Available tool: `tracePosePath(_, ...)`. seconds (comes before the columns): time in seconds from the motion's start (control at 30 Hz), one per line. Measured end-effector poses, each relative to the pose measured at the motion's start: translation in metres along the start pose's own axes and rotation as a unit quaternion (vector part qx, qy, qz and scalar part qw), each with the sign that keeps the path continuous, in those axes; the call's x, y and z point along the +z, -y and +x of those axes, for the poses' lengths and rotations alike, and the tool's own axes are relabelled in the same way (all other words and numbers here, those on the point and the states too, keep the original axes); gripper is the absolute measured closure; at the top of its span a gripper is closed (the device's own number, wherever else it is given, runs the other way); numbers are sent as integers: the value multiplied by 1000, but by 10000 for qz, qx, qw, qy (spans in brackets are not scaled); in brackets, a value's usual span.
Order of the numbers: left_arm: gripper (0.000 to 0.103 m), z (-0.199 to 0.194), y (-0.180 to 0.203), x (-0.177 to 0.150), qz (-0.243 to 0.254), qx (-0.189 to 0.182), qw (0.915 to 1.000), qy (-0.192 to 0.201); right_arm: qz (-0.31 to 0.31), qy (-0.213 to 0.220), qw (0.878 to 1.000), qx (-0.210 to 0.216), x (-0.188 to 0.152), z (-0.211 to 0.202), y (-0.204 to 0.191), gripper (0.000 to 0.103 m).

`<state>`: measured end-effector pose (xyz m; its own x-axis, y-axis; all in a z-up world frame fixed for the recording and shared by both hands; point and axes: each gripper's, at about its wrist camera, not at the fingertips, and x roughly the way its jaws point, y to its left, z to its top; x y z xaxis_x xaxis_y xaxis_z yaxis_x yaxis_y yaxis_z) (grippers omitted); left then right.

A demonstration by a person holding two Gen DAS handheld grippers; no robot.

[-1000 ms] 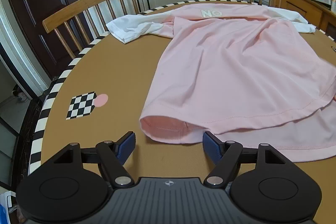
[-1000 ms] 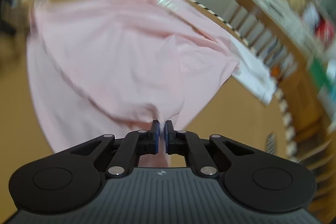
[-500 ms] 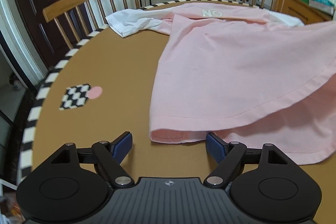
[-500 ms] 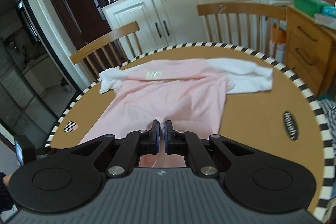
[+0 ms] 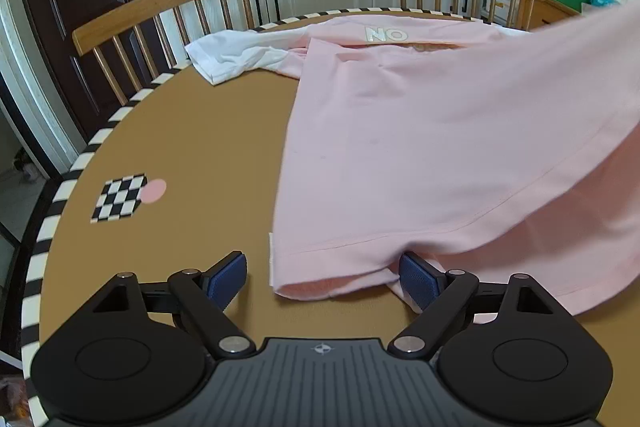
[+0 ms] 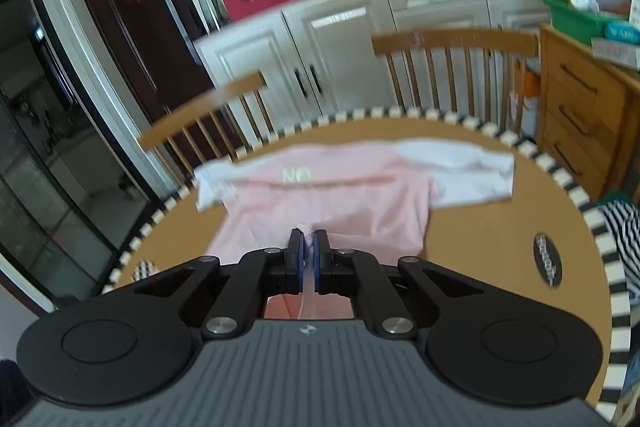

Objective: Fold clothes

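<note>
partly, the pink shirt (image 5: 420, 147) hides one blue pad (image 5: 418, 279).

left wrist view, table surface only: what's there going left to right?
Striped table rim → checkered marker with pink dot → white sleeve → pink shirt, its right side lifted off the table.

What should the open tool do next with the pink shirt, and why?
Probably slide the left tool forward and close on the pink shirt hem corner. Its jaws are opening, with the corner lying between them unpinched, while the right tool already holds the other side lifted off the table.
</note>
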<state>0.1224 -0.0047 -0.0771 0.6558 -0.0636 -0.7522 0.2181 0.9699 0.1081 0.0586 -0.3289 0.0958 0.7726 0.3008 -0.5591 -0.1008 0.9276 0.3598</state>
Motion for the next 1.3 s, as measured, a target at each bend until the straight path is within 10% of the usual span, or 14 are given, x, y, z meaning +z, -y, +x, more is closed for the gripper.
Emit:
tracePosePath(0.27,23,1,2,0,-95,-1,9999,101,-213,404,9987,-212,35,-21,-1,99)
tracePosePath(0.43,91,-1,-5,1,-124,-264,9994,202,-109,28,9982,-586,17,-18,15,99)
tracePosePath(0.5,98,-1,-6,3,79,-263,9994,208,0,-172,9970,-759,6,-16,24,99)
tracePosePath(0.77,98,-75,-41,41,1419,-464,9843,939,-6,-737,9939,-821,-32,-22,25,99)
tracePosePath(1.0,98,-88,-62,-32,1973,-569,9773,-520,-255,-2686,9605,-679,-149,20,15,99)
tracePosePath(1.3,97,-86,-61,-79,2158,-597,9704,-901,-673,-3144,9428,-878,-193,24,0,99)
